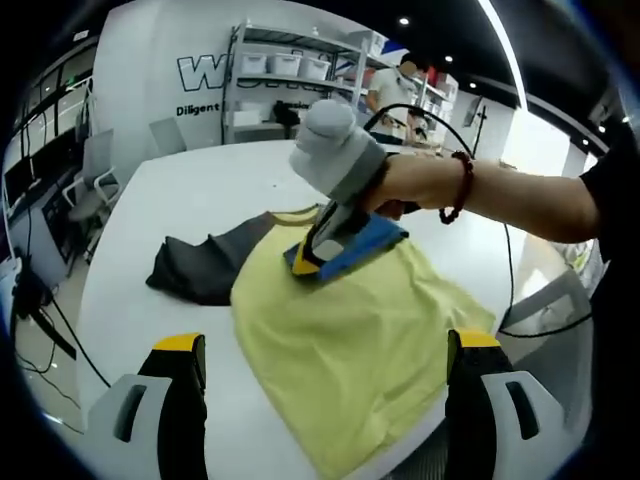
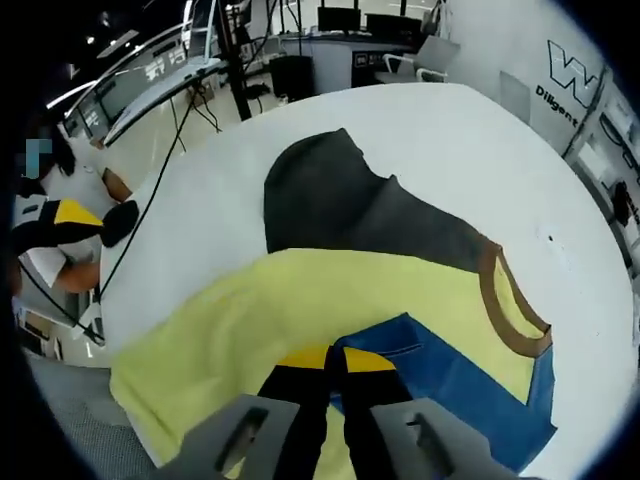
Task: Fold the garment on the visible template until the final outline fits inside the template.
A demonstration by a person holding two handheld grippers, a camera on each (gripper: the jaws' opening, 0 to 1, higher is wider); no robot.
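Note:
A yellow garment (image 1: 350,340) lies spread on the white table (image 1: 200,190), with a dark grey part (image 1: 215,265) sticking out to its left. My left gripper (image 1: 325,365) hovers over the garment's near side, open and holding nothing. My right gripper (image 1: 305,262) comes in from the right in a hand wearing a bead bracelet. It is shut on a raised blue part of the garment (image 1: 365,248). In the right gripper view its jaws (image 2: 335,362) are closed at the seam between yellow cloth (image 2: 300,300) and blue panel (image 2: 450,385), near the brown collar (image 2: 500,310). The dark grey part (image 2: 340,205) lies beyond.
Shelves with white boxes (image 1: 290,65) and a person (image 1: 392,88) stand beyond the table. Grey chairs (image 1: 95,170) are at the left. A black cable (image 1: 505,270) hangs off the table's right side. Desks with monitors (image 2: 340,20) and cables (image 2: 150,200) lie past the far edge.

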